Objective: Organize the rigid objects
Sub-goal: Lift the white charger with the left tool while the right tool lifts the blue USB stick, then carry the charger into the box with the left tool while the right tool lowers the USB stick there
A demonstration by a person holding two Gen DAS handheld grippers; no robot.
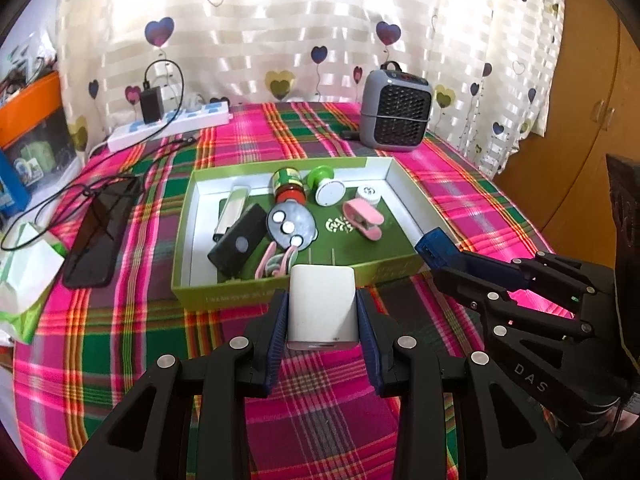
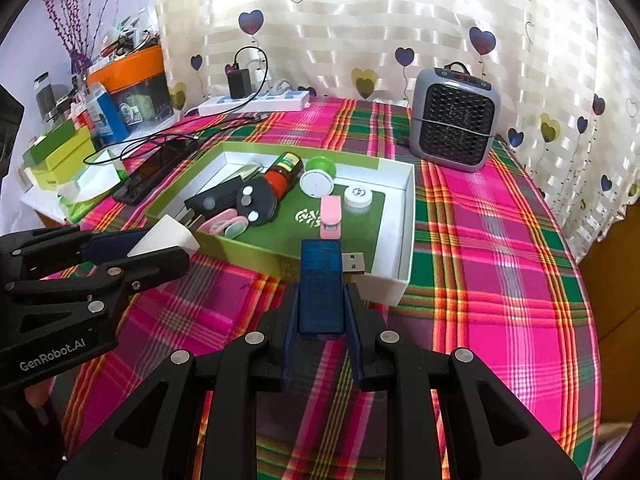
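Note:
My left gripper (image 1: 322, 312) is shut on a white charger block (image 1: 322, 304), held above the plaid cloth just in front of the green tray's near wall (image 1: 224, 294). From the right wrist view the same block (image 2: 160, 240) shows at the left. My right gripper (image 2: 322, 312) is shut on a blue USB card reader (image 2: 322, 280), its metal plug (image 2: 354, 263) pointing right over the tray's near right corner (image 2: 394, 288). Inside the tray lie a black box (image 1: 236, 246), a pink clip (image 1: 362, 218), a small red-capped jar (image 1: 288, 186) and several other small items.
A grey fan heater (image 1: 394, 110) stands behind the tray. Left of the tray lie a black phone (image 1: 102, 232), cables, a white power strip (image 1: 168, 124) and a tissue pack (image 1: 24, 276). Boxes crowd the far left (image 2: 60, 152).

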